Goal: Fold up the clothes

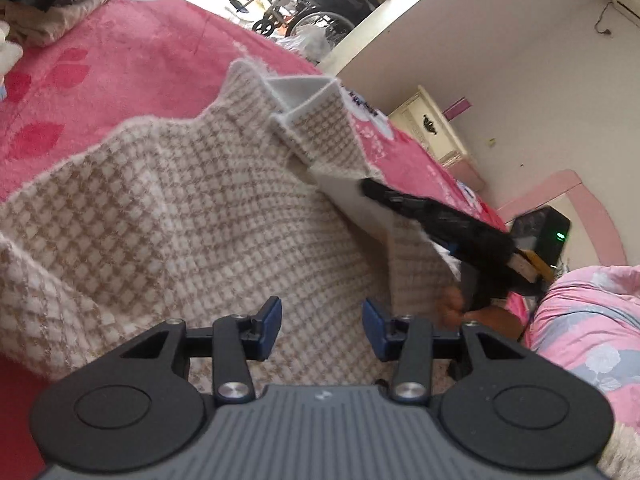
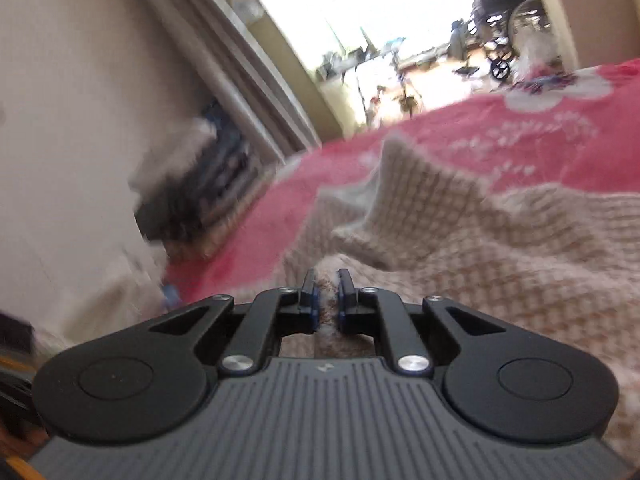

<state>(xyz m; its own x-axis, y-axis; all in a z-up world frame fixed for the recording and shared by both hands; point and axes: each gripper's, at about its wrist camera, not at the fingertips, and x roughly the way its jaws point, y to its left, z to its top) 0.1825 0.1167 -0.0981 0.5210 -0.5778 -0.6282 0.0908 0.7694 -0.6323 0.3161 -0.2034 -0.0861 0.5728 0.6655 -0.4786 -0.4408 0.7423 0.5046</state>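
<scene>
A beige and white checked knit garment (image 1: 168,208) lies spread on a bed covered by a pink blanket (image 1: 120,64) with darker pink leaf shapes. The garment takes most of the near part of the bed, and its far edge makes two pointed peaks against the blanket.

The left gripper (image 1: 322,326) hangs over the near part of the garment. It is released: the two blue pads stand apart, with only the knit surface seen below the gap, and nothing is pinched between them.

The right gripper (image 2: 327,300) is clenched on a fold of the same garment (image 2: 500,248); in the right wrist view a thin ridge of the knit sits between the two pads, which press on it from both sides. This view is blurred. In the left wrist view the right gripper (image 1: 370,190) appears as a black arm coming from the right, and it holds up a part of the garment, so that the white inner side shows beside the checked side.

Behind the bed there is a wheelchair (image 1: 316,4) in a bright doorway, a cream cabinet (image 1: 432,128) by the wall, and at the right a pink flowered quilt (image 1: 592,320).
</scene>
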